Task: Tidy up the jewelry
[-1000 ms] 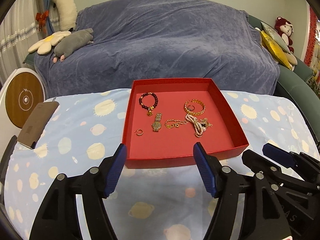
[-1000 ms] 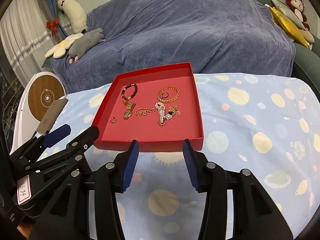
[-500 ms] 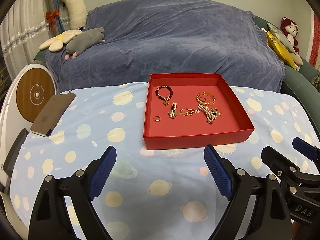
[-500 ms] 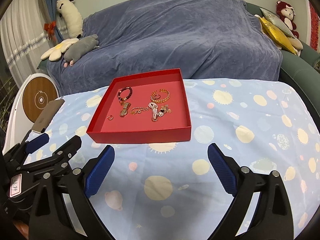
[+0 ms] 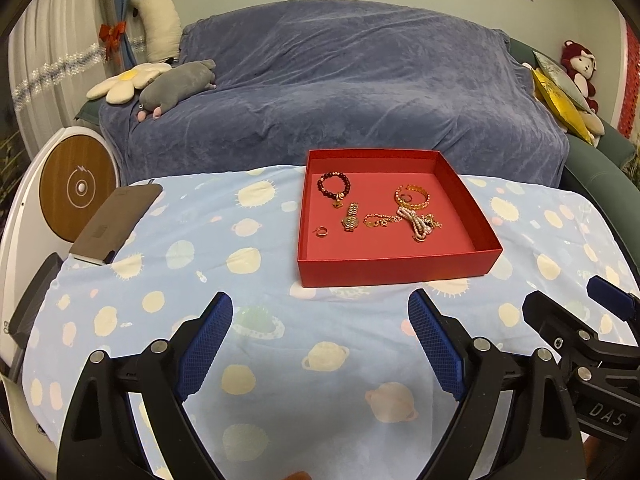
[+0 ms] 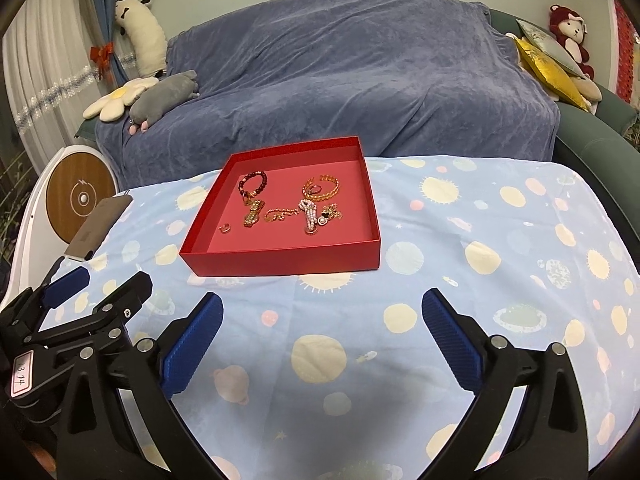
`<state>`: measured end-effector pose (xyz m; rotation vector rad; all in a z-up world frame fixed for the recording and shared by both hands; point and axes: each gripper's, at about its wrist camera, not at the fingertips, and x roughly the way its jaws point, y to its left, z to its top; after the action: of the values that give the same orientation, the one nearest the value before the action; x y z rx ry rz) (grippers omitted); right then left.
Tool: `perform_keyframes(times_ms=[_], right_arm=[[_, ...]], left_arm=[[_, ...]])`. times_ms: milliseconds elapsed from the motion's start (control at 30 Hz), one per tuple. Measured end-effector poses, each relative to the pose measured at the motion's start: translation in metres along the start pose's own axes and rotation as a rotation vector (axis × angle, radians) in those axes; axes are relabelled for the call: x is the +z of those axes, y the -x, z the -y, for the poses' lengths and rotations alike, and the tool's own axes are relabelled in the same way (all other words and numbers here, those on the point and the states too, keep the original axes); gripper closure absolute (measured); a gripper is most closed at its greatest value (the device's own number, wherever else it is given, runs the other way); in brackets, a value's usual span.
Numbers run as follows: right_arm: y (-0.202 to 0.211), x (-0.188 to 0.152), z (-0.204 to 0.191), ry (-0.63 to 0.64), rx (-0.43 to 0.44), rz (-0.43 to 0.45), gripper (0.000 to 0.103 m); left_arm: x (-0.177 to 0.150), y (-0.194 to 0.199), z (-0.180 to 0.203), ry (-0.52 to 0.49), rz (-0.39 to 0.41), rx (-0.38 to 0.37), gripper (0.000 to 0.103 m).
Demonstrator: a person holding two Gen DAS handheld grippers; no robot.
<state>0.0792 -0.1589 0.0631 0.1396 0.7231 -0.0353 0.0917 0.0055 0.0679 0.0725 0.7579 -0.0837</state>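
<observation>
Jewelry lies gathered in a shallow red box (image 5: 394,270) on a planet-print tablecloth (image 5: 248,360): a dark beaded bracelet (image 5: 333,186), a gold watch (image 5: 350,218), a small hoop earring (image 5: 321,232), a gold bangle (image 5: 413,197) and a tangled pearl strand (image 5: 418,224), likely collected there for sorting. The left gripper (image 5: 320,350) hangs released and empty short of the box; the right gripper (image 6: 322,350), also empty, is opening wider. Its neighbor's body reads "DAS"; a tag reads "13.14".
</observation>
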Motion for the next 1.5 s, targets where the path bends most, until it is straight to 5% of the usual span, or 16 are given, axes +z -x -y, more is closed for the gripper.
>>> perform_keyframes(times_ms=[1500], right_arm=[[0.018,-0.004,0.003,0.024,-0.03,0.044,0.005]], left_arm=[[-0.006,0.01,0.009,0.025,0.021,0.022,0.016]])
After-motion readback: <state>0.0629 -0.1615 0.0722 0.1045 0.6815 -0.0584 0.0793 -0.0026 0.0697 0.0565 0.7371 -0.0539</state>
